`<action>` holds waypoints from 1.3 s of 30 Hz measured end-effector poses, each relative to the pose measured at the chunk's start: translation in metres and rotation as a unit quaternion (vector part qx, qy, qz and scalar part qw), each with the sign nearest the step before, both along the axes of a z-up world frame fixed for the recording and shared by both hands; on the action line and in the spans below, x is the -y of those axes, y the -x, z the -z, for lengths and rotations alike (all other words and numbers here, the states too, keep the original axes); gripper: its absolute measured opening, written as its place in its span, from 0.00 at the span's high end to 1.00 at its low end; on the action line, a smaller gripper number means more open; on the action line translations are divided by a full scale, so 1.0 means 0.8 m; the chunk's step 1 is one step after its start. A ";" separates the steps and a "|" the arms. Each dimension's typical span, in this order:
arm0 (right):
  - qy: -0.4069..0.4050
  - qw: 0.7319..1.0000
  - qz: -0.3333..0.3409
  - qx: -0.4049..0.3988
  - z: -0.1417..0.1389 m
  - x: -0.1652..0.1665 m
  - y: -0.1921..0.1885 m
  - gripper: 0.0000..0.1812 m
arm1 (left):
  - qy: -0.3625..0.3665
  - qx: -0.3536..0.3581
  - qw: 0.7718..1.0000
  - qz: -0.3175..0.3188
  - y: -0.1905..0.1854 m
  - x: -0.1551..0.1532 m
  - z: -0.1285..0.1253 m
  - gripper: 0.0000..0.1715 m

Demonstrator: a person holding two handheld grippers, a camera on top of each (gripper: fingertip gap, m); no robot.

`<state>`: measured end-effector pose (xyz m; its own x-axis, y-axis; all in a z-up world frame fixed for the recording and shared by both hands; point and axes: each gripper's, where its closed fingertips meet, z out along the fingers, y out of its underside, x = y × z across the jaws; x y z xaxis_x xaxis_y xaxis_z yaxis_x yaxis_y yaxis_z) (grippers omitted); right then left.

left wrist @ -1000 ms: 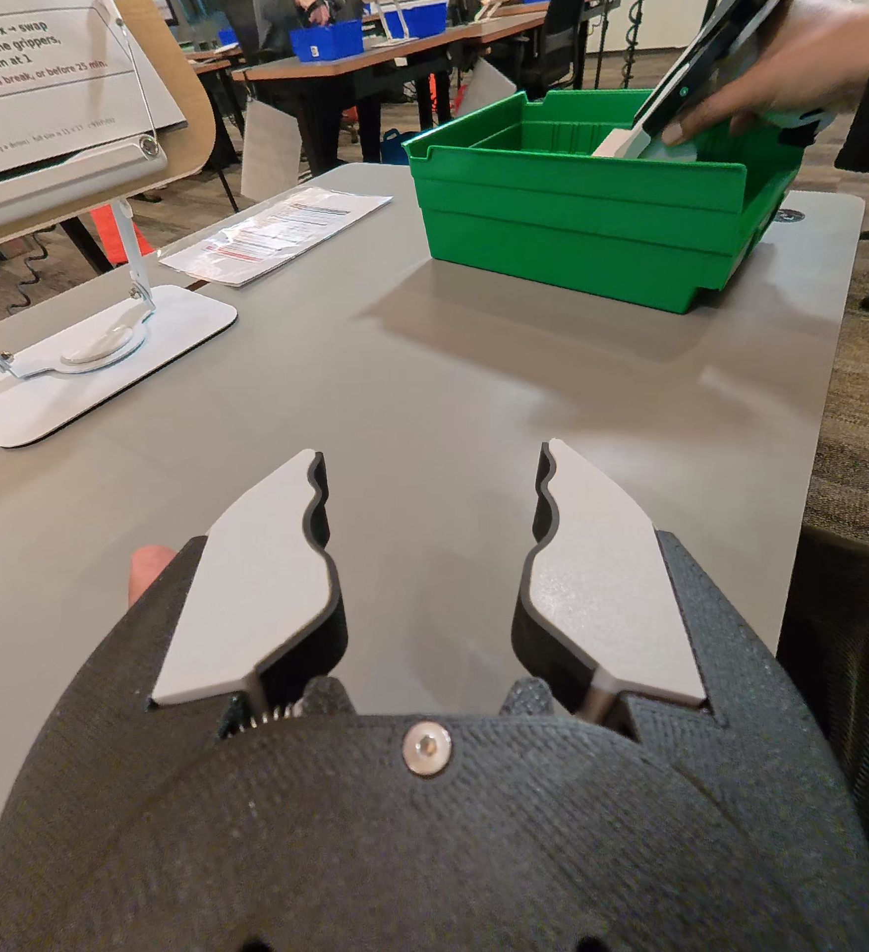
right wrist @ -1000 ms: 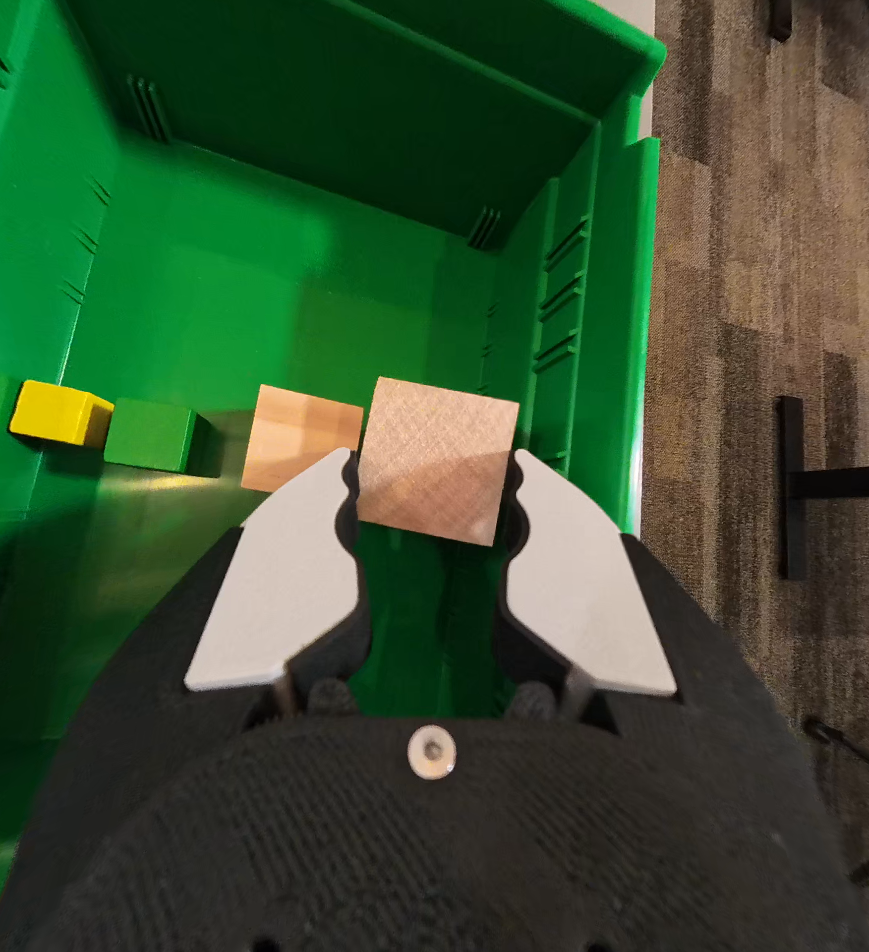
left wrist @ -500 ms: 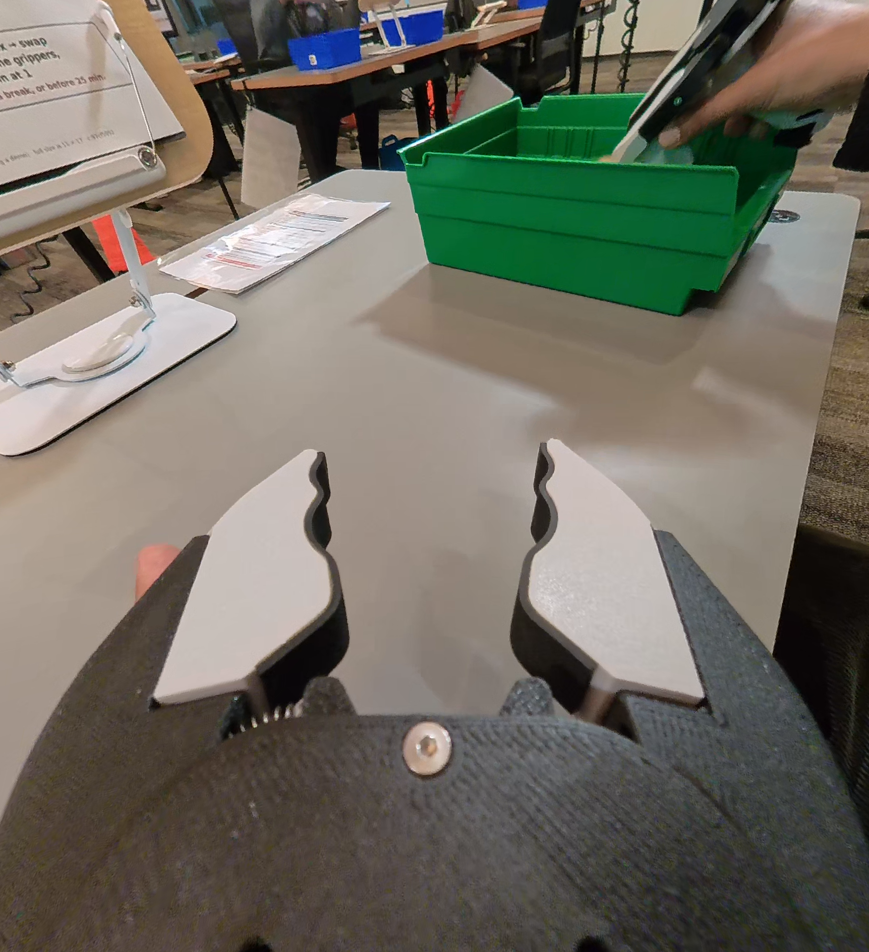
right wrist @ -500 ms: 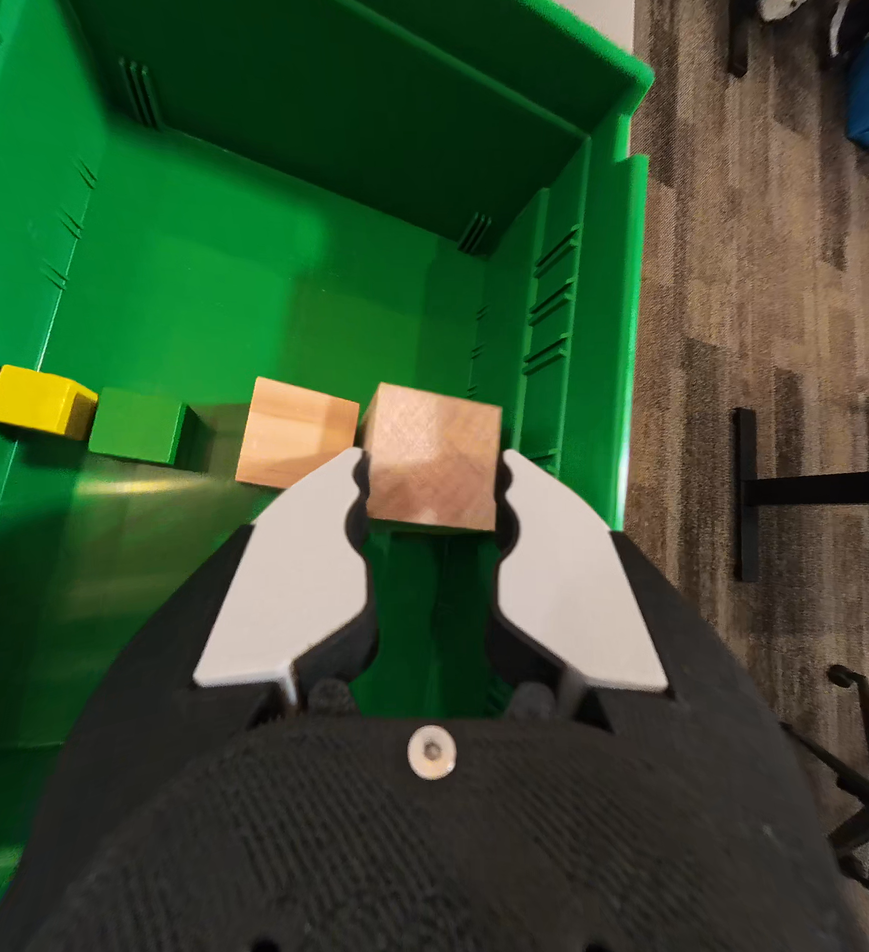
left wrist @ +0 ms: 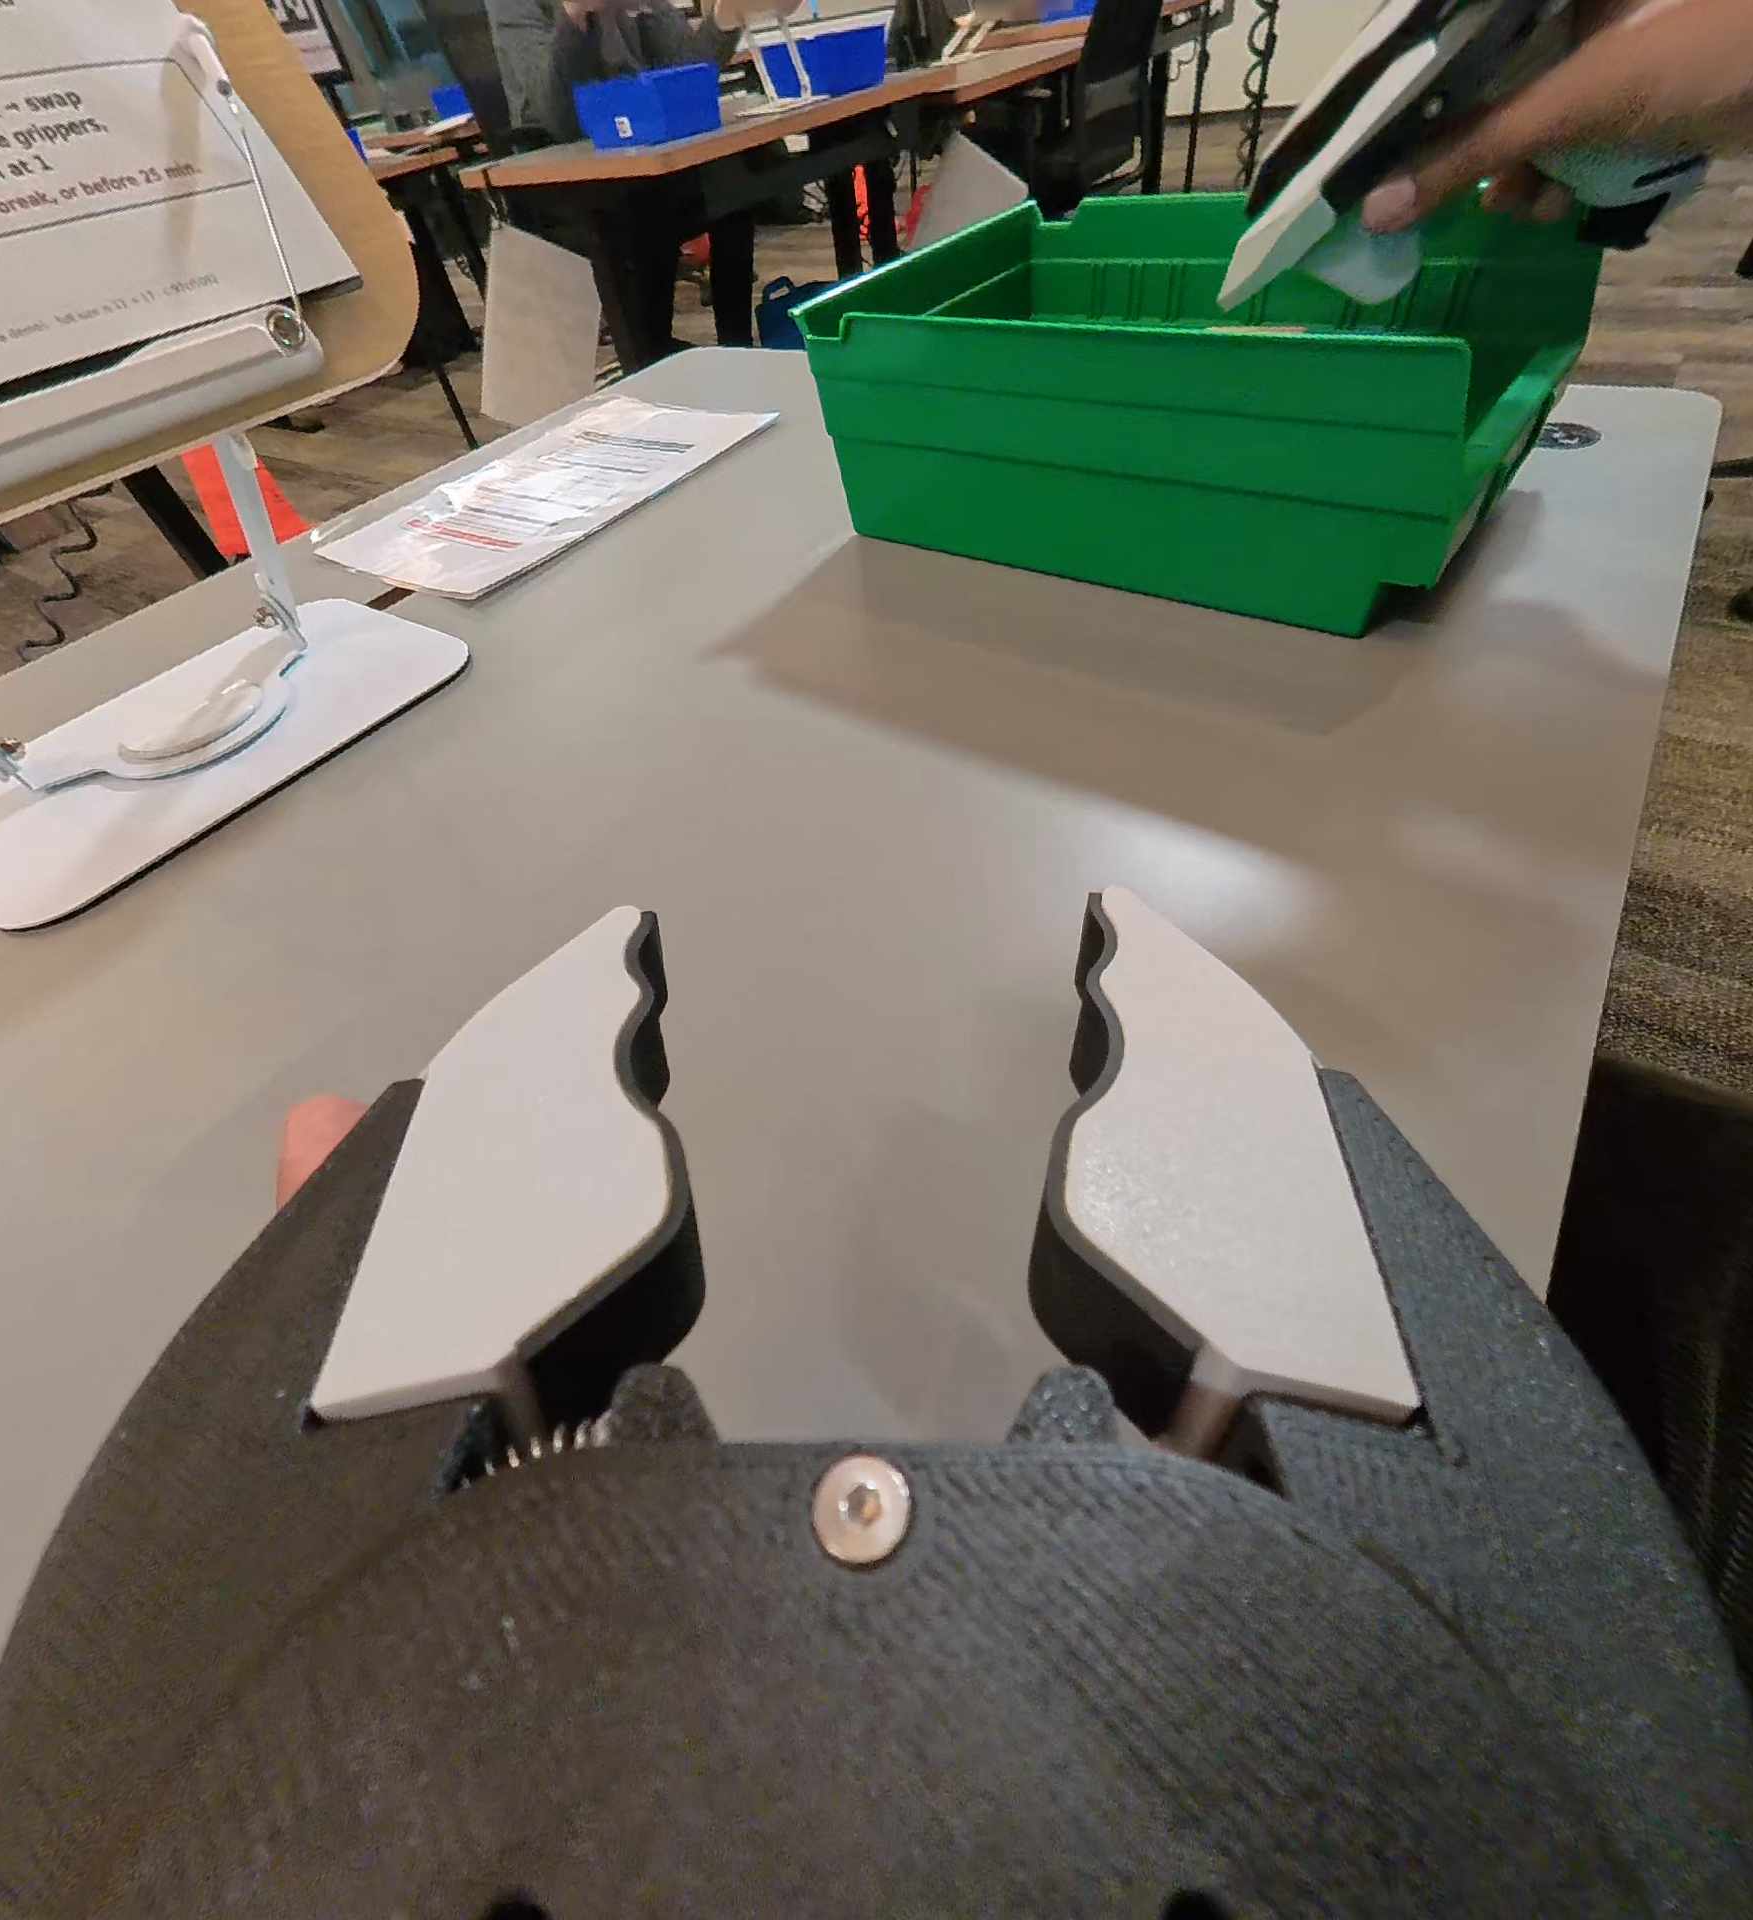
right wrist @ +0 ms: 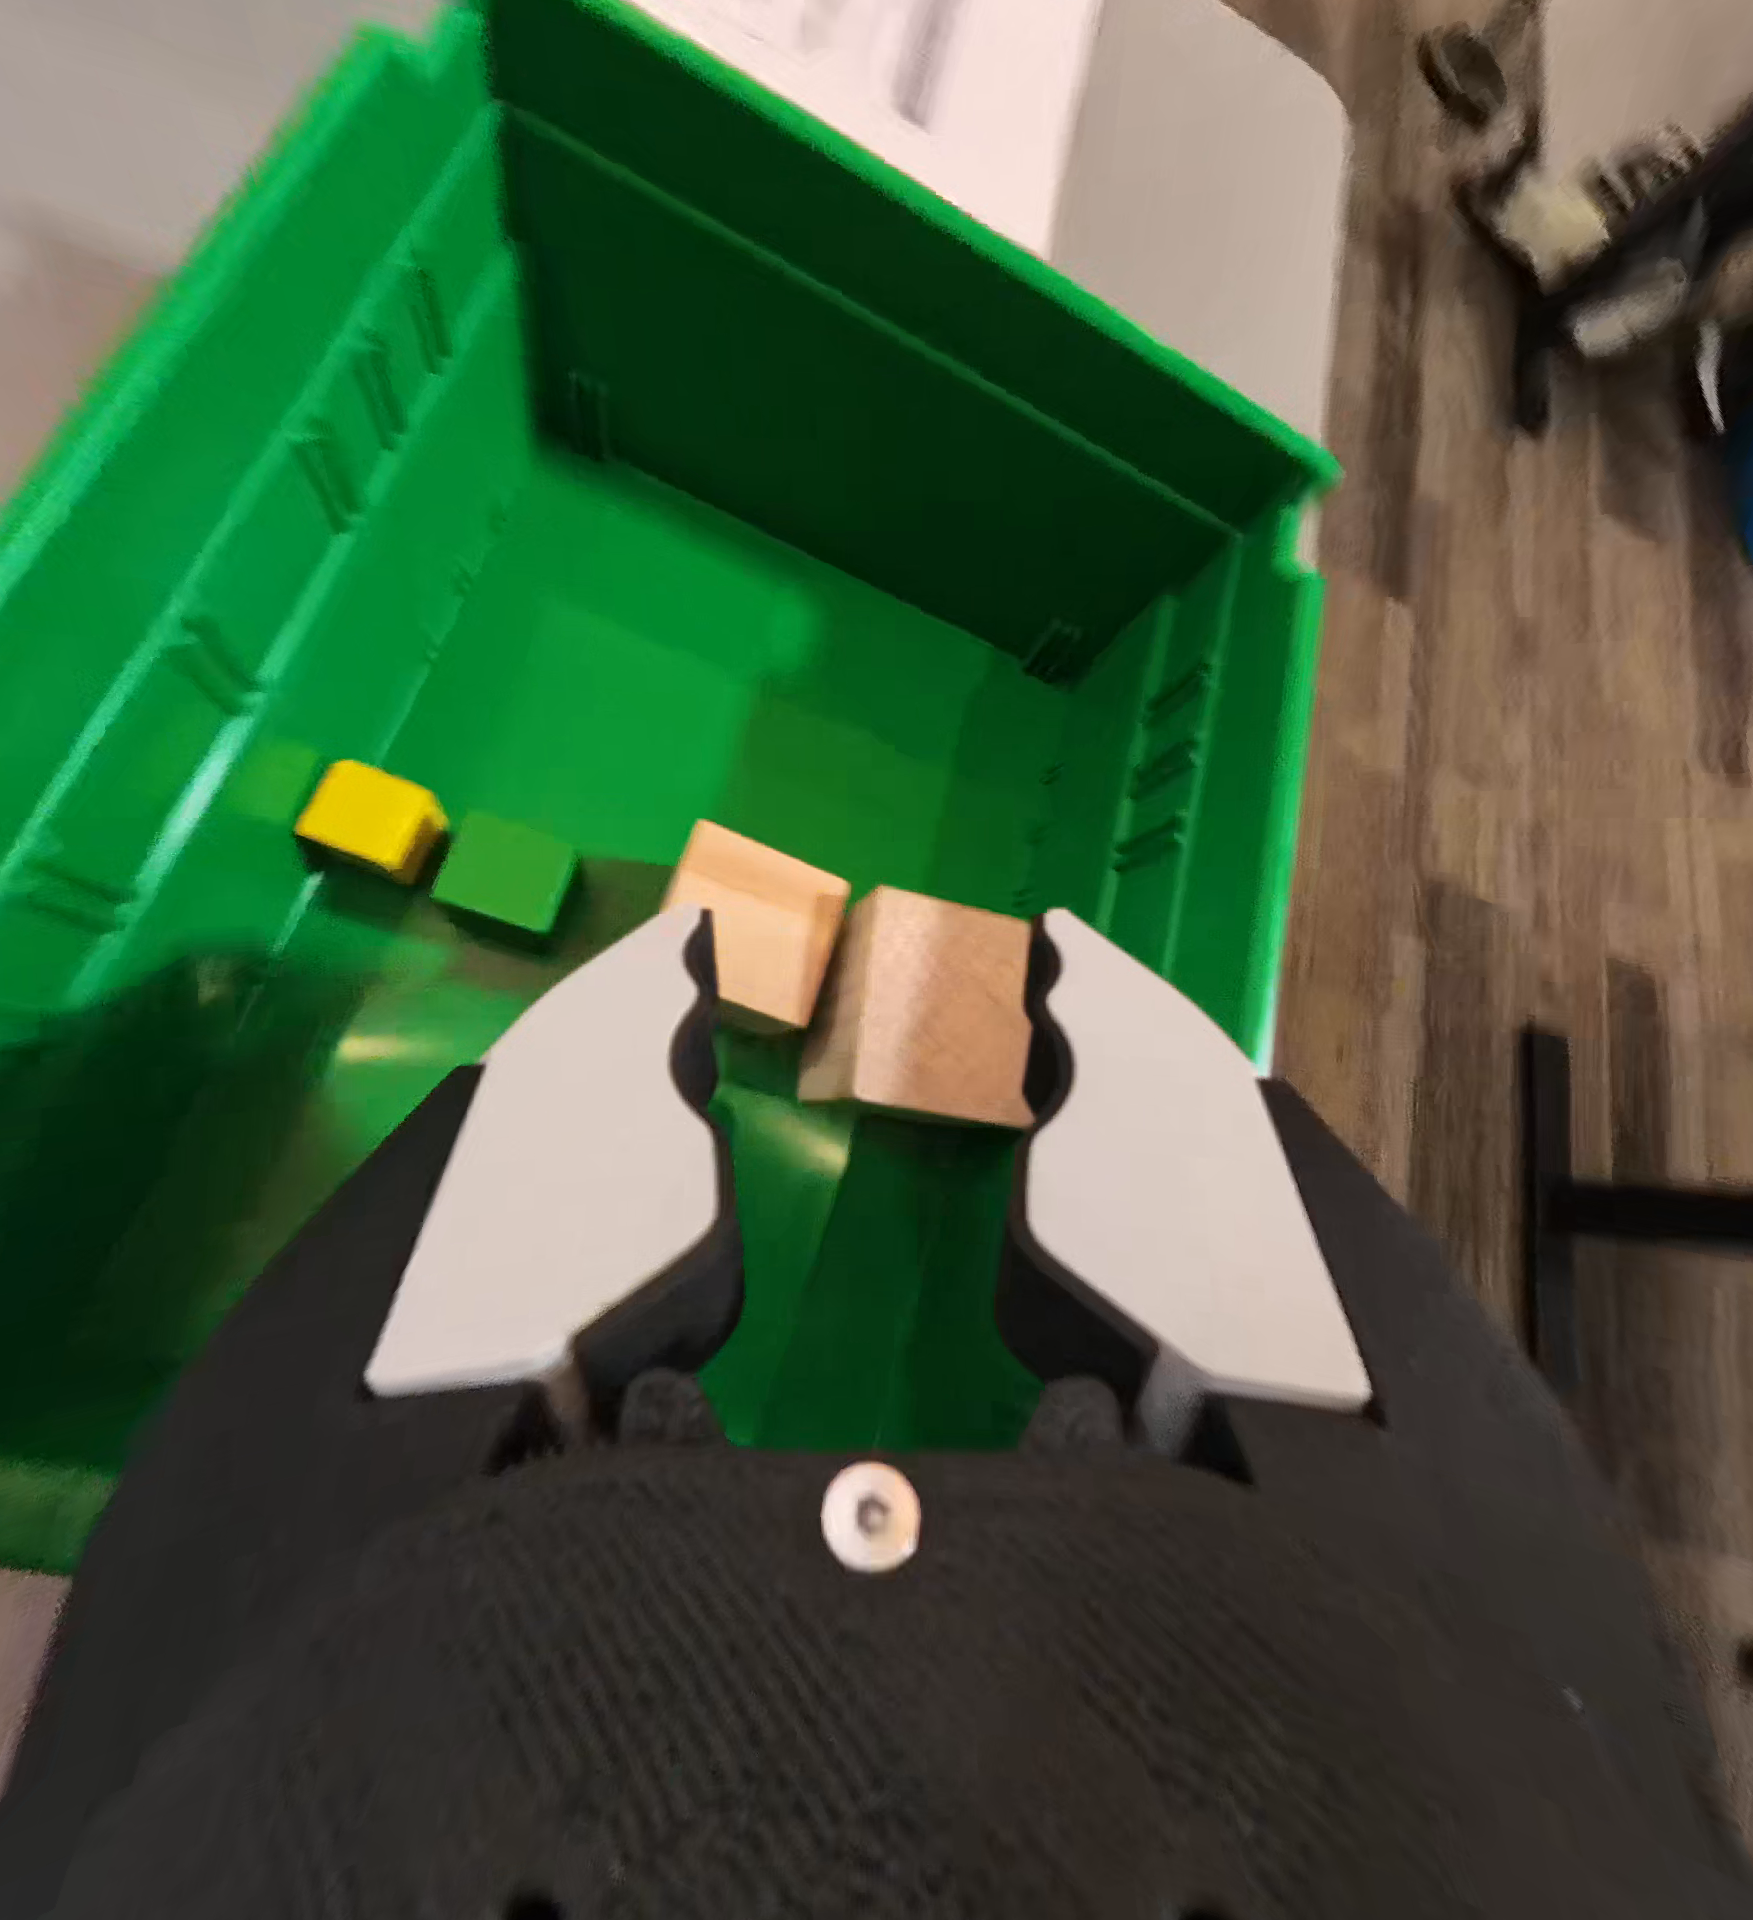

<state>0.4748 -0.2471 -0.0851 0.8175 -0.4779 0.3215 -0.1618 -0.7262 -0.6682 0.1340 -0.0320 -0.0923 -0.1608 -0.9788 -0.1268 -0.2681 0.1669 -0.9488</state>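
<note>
- Grey tabletop point(left wrist: 851, 790) is filling the left wrist view; my left gripper point(left wrist: 872, 925) is hovering low over a bare stretch of it, jaws spread wide, nothing between them and nothing touching them.
- Same view: the green bin point(left wrist: 1142, 468) is sitting well ahead and to the right of those jaws, near the far end of the table. A white stand base point(left wrist: 176, 748) is lying off to the left, with a plastic-sleeved sheet point(left wrist: 550, 488) beyond it.
- Same view: my right gripper point(left wrist: 1298, 229) is showing far off, tilted down over the bin's right half, so that one is much the nearer of my two to the bin.
- Right wrist view, blurred: my right gripper point(right wrist: 877, 925) is looking steeply down into the bin point(right wrist: 851, 343), jaws parted.
- A plain wooden cube point(right wrist: 929, 1013) is lying at the right side of the gap. It is touching or very nearly touching my right finger point(right wrist: 1163, 1143); a clear gap is separating it from my left finger point(right wrist: 581, 1122). I am reading this as released, not clamped. Whether the cube is resting on the bin floor I cannot tell.
- A second wooden cube point(right wrist: 758, 945) is sitting just behind and left of the first, partly hidden by my left fingertip. Further left in a row: a green cube point(right wrist: 503, 868), then a yellow cube point(right wrist: 368, 826) against the bin's left wall.
</note>
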 end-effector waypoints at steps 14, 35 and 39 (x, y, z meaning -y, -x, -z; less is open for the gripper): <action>0.228 0.920 -0.307 -0.093 0.054 -0.025 0.036 0.59 | -0.011 0.006 1.000 -0.009 -0.001 -0.003 0.000 0.57; 0.365 0.859 -0.356 -0.044 0.080 -0.031 0.035 0.71 | -0.003 0.002 1.000 -0.014 -0.002 -0.011 0.004 0.57; 0.387 0.847 -0.363 -0.036 0.081 -0.022 0.033 0.66 | -0.004 0.001 1.000 -0.015 -0.001 -0.011 0.005 0.57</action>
